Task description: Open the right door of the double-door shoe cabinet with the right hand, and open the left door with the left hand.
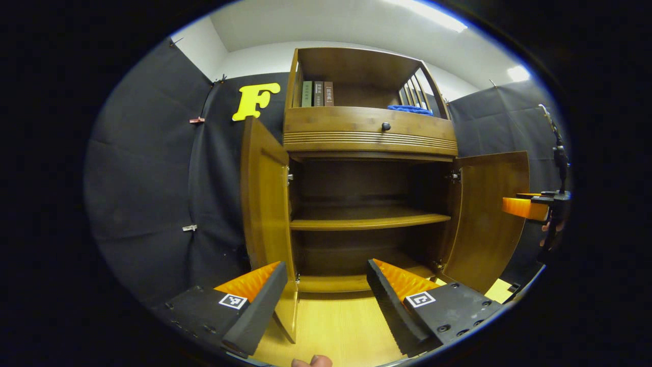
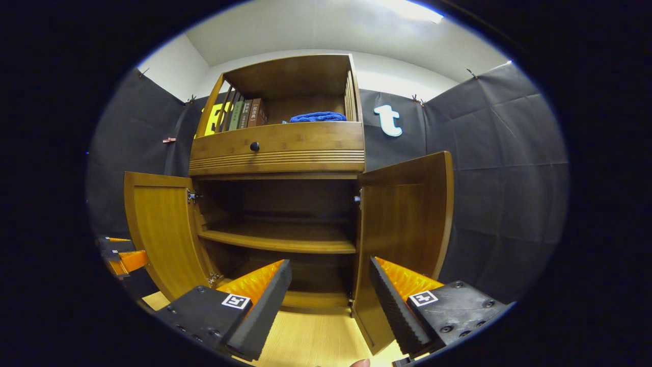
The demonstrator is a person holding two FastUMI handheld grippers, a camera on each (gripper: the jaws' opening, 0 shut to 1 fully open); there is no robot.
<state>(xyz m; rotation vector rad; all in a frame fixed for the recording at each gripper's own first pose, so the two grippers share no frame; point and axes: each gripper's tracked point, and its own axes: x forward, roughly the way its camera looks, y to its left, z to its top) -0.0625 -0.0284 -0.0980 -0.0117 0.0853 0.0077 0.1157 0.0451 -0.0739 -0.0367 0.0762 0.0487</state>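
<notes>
Both doors of the shoe cabinet [image 1: 369,132] stand swung wide, so by the look of it the task is all but done. In the left gripper view the left gripper [image 1: 326,298] hangs low in front of the cabinet, jaws spread apart and holding nothing, with the free edge of the left door [image 1: 265,204] running upright between its two fingers, nearer the left one; whether that edge touches a finger I cannot tell. In the right gripper view it's the mirror picture: the right gripper [image 2: 331,300] sits with jaws wide apart and empty, and the right door [image 2: 402,229] stands upright between them, its lower edge close to the right-hand finger. Each door's long axis is vertical, each lies just ahead of its own gripper, and the shelf [image 1: 369,220] inside is bare. My read: all that's left is backing each gripper straight off without nudging its door.
</notes>
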